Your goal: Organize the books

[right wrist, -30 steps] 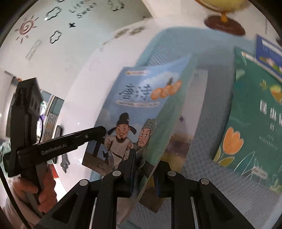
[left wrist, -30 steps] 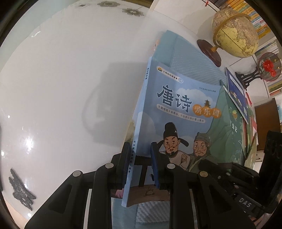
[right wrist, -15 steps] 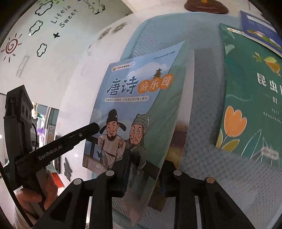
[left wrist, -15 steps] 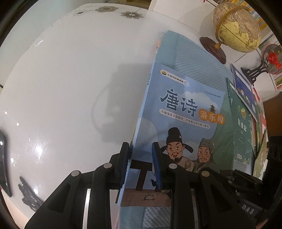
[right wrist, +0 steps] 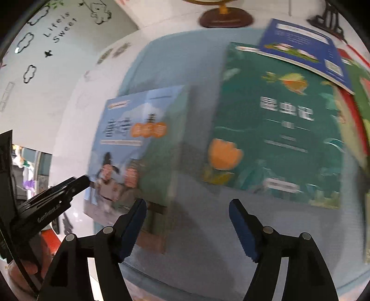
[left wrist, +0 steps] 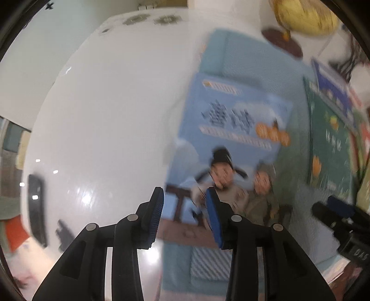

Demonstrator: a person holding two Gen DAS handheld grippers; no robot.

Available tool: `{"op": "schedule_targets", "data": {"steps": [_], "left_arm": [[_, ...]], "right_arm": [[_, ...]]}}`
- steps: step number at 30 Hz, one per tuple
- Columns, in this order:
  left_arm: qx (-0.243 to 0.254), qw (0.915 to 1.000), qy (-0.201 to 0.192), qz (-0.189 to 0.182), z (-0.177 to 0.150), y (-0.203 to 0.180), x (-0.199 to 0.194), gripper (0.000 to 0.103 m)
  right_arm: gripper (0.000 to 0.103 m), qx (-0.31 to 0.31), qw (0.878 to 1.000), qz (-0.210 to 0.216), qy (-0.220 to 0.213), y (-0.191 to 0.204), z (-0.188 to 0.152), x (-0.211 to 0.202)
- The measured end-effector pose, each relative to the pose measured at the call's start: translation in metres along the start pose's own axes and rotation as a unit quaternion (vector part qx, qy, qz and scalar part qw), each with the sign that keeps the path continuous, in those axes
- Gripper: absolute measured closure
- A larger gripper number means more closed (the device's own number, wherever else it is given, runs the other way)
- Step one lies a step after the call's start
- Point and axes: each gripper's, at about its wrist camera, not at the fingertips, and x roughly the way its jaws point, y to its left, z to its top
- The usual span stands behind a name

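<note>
Book [left wrist: 233, 129] with the light blue cover and 2 cartoon figures lies flat on the pale blue mat [left wrist: 252, 60], just beside the mat's left edge, front cover up. Its long axis runs away from both cameras, title end toward the globe's wooden base [right wrist: 225, 17], figures end nearest the grippers. Left gripper [left wrist: 183, 214] hangs over the book's near left corner, jaws part open and just been opening, blue pads clear of the cover. Right gripper [right wrist: 187, 228] sits over bare mat at the book's near right corner, jaws spread wide, also just been opening, nothing pinched between them. Green book [right wrist: 284, 125] lies to the right on the same mat, its long axis parallel to the blue one, a gap of mat between the 2. Both views are smeared with blur, so fine print is unreadable
</note>
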Motion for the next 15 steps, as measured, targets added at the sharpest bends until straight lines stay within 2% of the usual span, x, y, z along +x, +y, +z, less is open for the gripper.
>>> {"op": "schedule_targets", "data": {"steps": [3,8,15], "left_arm": [[0.038,0.9991,0.008,-0.016,-0.014,-0.041,-0.012,0.065],[0.092,0.9946,0.015,-0.046,-0.036,-0.114,-0.016,0.064],[0.194,0.9775,0.037,-0.073,-0.067,-0.233,-0.016,0.064]], "right_arm": [[0.031,0.010,1.000,-0.006,0.017,-0.028,-0.008,-0.016],[0.031,0.025,0.999,-0.025,0.019,-0.074,-0.028,-0.033],[0.031,0.082,0.996,-0.038,0.009,-0.169,-0.057,-0.073]]}}
